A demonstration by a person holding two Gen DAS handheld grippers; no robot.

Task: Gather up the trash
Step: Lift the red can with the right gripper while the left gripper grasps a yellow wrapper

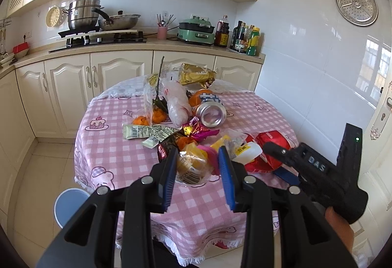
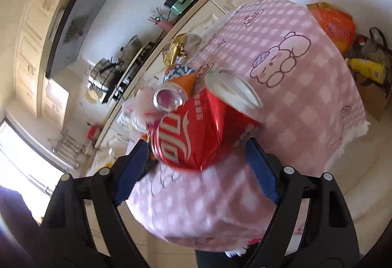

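Trash is lying heaped on the round worktop [image 1: 245,106], which is wearing a pink checked cloth. In the left wrist view the left gripper [image 1: 198,157] is hanging over the near part of the heap, its jaws standing partly apart with a crumpled clear wrapper [image 1: 189,166] holding something yellow sitting between the blue pads; whether the pads are pressing on it cannot be told. Just beyond lie a pink scrap [image 1: 208,150], a purple foil wrapper [image 1: 198,132], pale green sachets [image 1: 147,132], and a silver can [image 1: 212,113] on its side with its open end facing the camera. Farther back a clear plastic bag [image 1: 177,101], orange peel [image 1: 158,116] and a gold packet [image 1: 196,74] are lying near the far edge.

To the right of these, the right gripper [image 1: 279,157] is reaching in over a crushed red can [image 1: 268,145]. In the right wrist view, which is strongly tilted, that crushed red can [image 2: 203,130] is lying on the cloth between the widely spread jaws of the right gripper [image 2: 196,165]. The left pad is sitting close to the can's side, while the right pad [image 2: 261,170] is standing clear of it, so the can is not gripped. Behind it the silver can [image 2: 169,98] is resting just beside.
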